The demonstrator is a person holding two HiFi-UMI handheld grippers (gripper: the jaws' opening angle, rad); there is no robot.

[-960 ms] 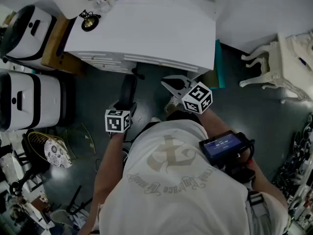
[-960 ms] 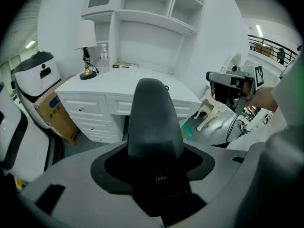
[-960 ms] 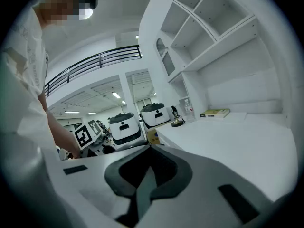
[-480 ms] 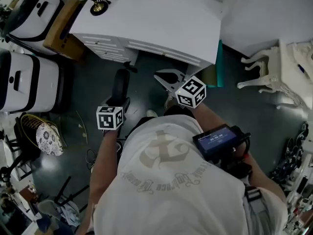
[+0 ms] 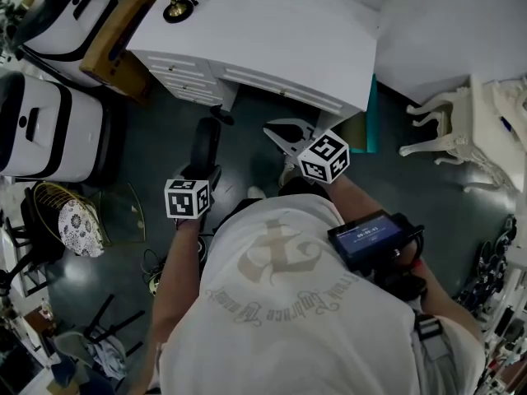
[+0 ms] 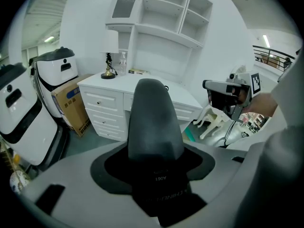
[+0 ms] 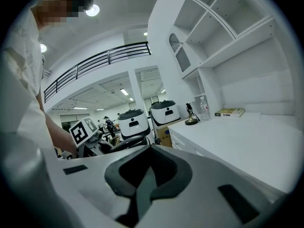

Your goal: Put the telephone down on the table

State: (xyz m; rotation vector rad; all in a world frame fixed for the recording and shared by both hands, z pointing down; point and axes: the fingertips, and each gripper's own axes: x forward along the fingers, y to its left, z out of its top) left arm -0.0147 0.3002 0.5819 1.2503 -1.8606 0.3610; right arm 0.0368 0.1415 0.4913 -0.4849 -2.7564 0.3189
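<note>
Far left, two white-and-black rounded machines stood on the dark floor beside a brown cardboard box. The left gripper was clenched on the dark grey, rounded plastic telephone handset, which stood up between its jaws. From the head view the handset pointed forward over the floor, in the air, short of the white table with drawers and not touching it. On the table's far left corner sat a small lamp with a brass base, and a flat book lay near the back edge. The right gripper hung just beside the left one, nearer the table's front. Its jaws were drawn together on nothing. A black device with a lit screen sat at my right side. Far right stood a white ornate chair, well apart from the table.
</note>
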